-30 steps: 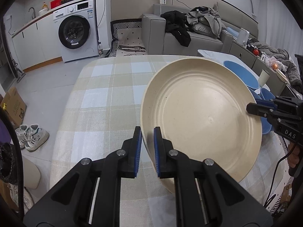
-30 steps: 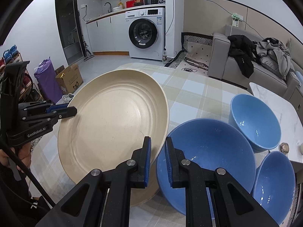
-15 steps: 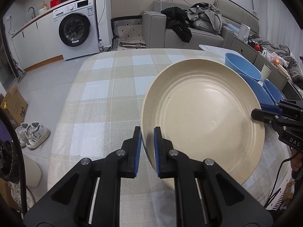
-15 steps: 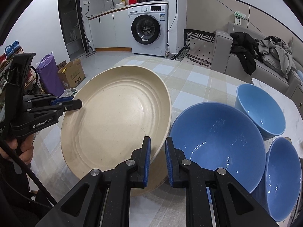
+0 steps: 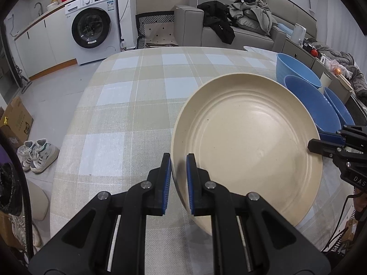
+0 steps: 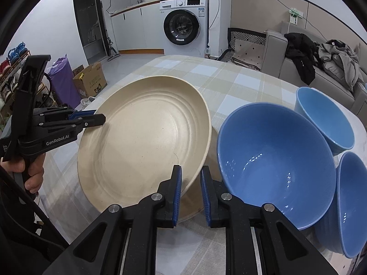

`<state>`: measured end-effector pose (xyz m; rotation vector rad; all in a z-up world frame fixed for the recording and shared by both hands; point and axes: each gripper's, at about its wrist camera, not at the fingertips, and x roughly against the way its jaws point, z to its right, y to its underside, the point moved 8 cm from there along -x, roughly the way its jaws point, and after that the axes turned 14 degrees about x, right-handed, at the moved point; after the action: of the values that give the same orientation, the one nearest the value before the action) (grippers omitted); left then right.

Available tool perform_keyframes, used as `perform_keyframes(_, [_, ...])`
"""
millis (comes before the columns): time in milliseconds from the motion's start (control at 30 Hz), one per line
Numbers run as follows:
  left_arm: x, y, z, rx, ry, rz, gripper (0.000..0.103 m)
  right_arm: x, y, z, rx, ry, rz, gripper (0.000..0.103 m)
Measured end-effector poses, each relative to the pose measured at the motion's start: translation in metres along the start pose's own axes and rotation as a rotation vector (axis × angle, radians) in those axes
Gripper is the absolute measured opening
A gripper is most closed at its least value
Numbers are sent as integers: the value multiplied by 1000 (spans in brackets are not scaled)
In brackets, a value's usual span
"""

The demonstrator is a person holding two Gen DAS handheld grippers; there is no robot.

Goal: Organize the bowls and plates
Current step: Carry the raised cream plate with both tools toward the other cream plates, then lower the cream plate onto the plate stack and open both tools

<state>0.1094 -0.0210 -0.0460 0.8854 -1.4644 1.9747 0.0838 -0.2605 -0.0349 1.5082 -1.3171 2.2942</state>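
Looking along the left gripper (image 5: 179,174) first, we see its blue pads nearly together, pinching the near rim of a large cream plate (image 5: 247,151). Gripping the rim leaves the plate's face clear and lets a second grip share the load. The plate spreads ahead and to the right of our fingers, low over the checked tablecloth (image 5: 128,119). Across the plate, the right gripper (image 5: 321,141) clamps the opposite rim. Beyond that far rim sit three blue bowls, the largest blue bowl (image 5: 321,107) just beside the plate (we cannot tell whether they touch). Ahead and to the left of our fingers the cloth lies open up to the table's far edge, the easiest room for moving.

Turning to the right wrist view, the right gripper (image 6: 190,188) also stands almost closed, pinching the plate's rim (image 6: 146,142) between its pads. A second cream rim shows beneath the plate by our fingers, so we judge it is being lowered onto another plate to stack. The left gripper (image 6: 98,118) holds the far rim, ahead and left of us, a hand (image 6: 29,171) around its handle. The largest blue bowl (image 6: 275,158) sits immediately right of our fingers, with two smaller blue bowls (image 6: 325,119) beyond it, so rightward room is tight.
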Motion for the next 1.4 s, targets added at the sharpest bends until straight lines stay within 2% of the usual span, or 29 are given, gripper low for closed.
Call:
perform_keyframes(700, [-28,2,13,-45,0,10,9,-18,18,3,-44,14,-49,20])
perform_keyframes(1167, [-51,11,14,-69,-20,-3,9,-26,21,7,-9,92,-61,20])
perform_keyframes(1400, [-58,13,13,-66,-3,-32,10,-28,25,7,-16,102,-73,20])
